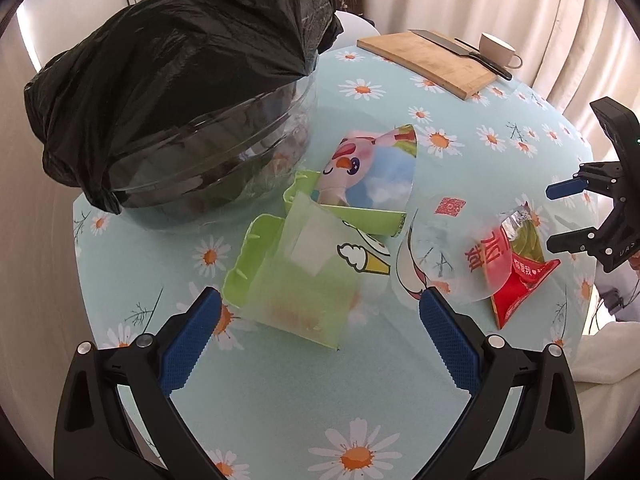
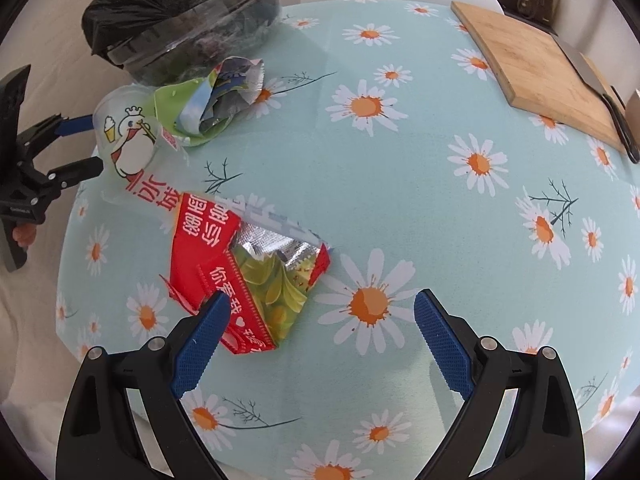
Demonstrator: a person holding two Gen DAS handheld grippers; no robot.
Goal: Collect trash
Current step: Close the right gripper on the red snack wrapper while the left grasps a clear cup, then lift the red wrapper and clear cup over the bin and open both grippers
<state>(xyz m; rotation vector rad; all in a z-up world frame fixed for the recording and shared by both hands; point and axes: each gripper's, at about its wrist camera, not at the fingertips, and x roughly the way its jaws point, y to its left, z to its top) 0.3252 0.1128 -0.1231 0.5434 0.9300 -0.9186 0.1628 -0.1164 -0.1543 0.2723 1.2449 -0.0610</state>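
One torn red snack wrapper (image 2: pixel 240 276)

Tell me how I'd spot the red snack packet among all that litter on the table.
Start at the big clear bin lined with a black bag on the daisy tablecloth. Trash trails from it toward the open right gripper; the last piece is the red snack packet. Unlike the green wrapper and clear cup, it's torn open, showing silver foil.

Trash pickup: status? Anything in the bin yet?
Done: cannot tell; black liner hides the bin inside. In hand: nothing; left gripper and right gripper are both open. Left: red snack wrapper, clear plastic cup and green packaging lie on the table.
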